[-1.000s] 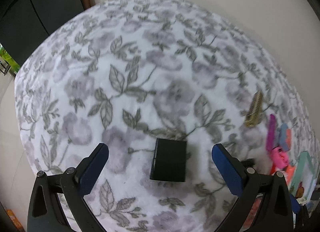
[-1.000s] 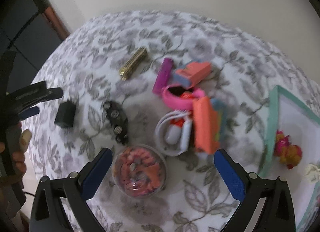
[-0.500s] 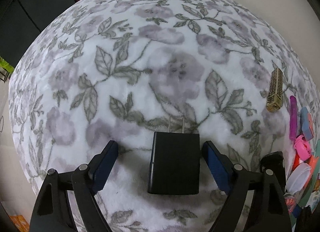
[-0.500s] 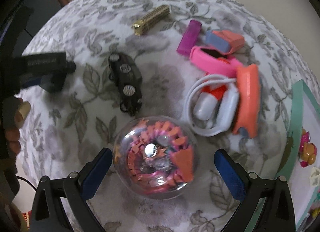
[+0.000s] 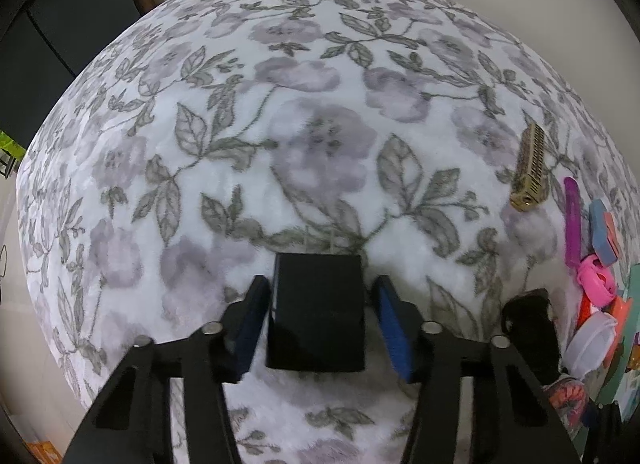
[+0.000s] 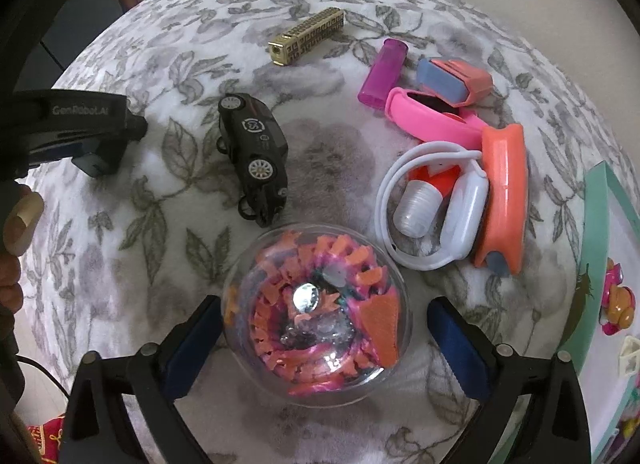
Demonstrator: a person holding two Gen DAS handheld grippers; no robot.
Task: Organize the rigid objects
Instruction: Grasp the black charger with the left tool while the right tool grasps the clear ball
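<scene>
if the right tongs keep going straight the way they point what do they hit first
Probably the clear plastic ball filled with orange and pink bits, sitting between the closing right tongs; depth unclear.

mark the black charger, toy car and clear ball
black charger (image 5: 318, 312), left wrist view, top face.
toy car (image 6: 254, 147), right wrist view, roof.
clear ball (image 6: 316, 308), right wrist view, middle of the dome.

Both wrist views are looking steeply down, close over the floral cloth (image 5: 320, 111). Both are catching the gold bar (image 5: 529, 169) and black toy car (image 6: 254, 151); the right view is also showing the left gripper (image 6: 94, 157).
</scene>
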